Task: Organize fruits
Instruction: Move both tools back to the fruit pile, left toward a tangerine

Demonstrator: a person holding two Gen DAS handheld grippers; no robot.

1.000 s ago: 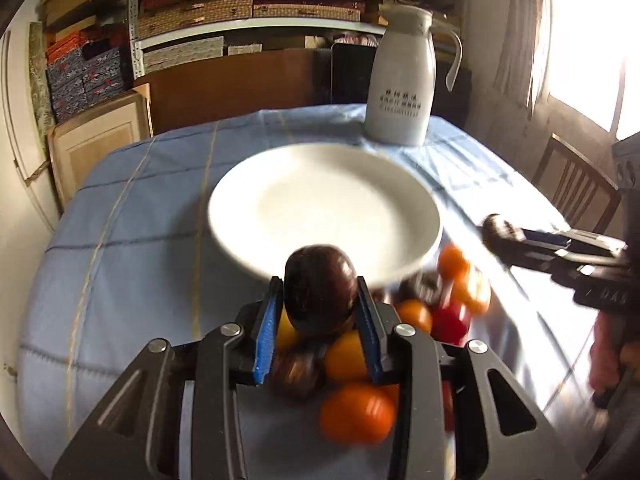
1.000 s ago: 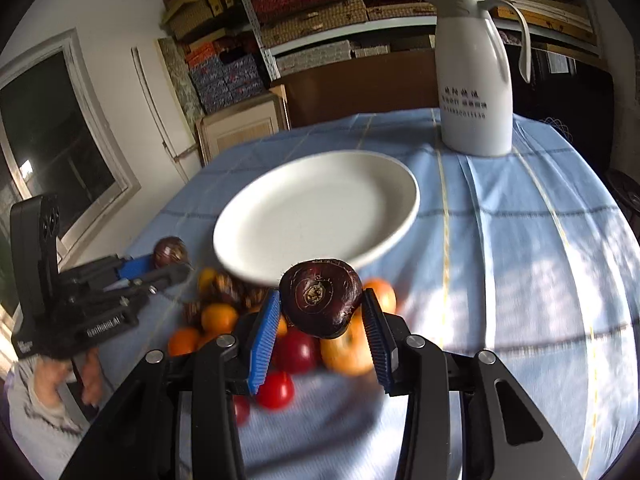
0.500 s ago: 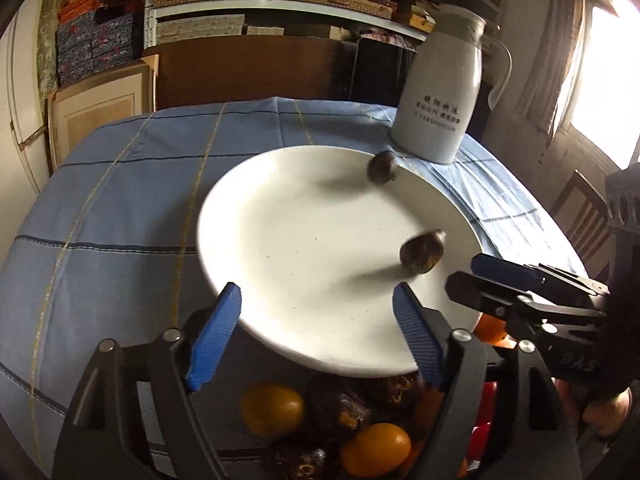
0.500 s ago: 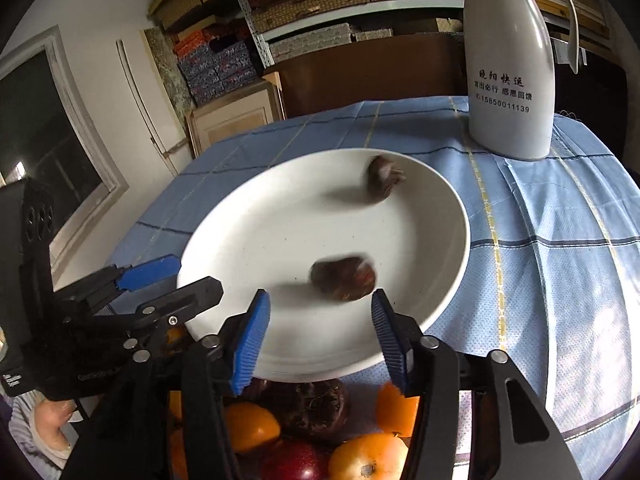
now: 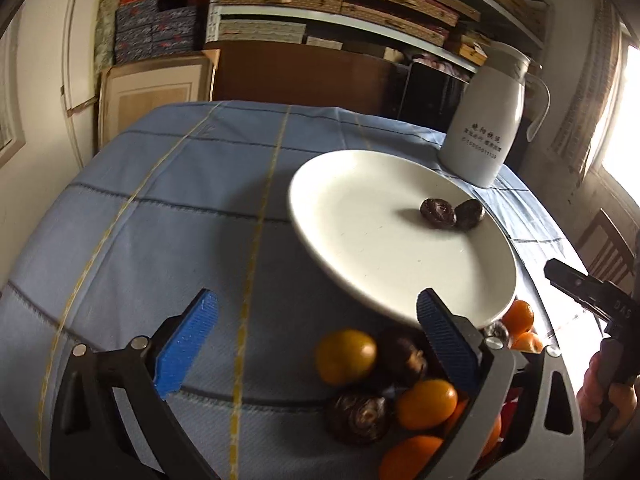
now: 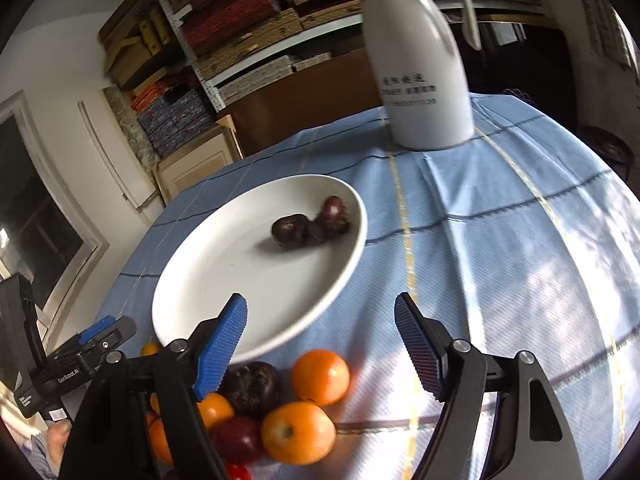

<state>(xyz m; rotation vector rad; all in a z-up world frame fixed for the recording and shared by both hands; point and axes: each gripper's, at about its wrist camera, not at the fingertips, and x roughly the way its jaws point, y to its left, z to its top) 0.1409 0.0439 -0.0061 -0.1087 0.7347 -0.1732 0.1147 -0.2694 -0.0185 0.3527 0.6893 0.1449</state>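
Two dark fruits [image 5: 452,213] lying touching each other on white plate [image 5: 360,240], toward its far side near white jug [image 5: 488,120]. Rest of heap unsorted on blue-clothed surface [image 5: 160,208] just beside plate's near rim: oranges [image 6: 320,376], more dark fruit [image 6: 250,388], red ones [image 6: 236,438]. Left tool [image 5: 316,340] and right tool [image 6: 320,344] both spread wide, jaws just opened, nothing pinched, poised over heap. Sorting barely begun; most fruit left, judging by pile.

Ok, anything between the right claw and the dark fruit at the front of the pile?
Nothing visible. The right claw stands open above the pile, and the dark fruit lies exposed beside its left finger.
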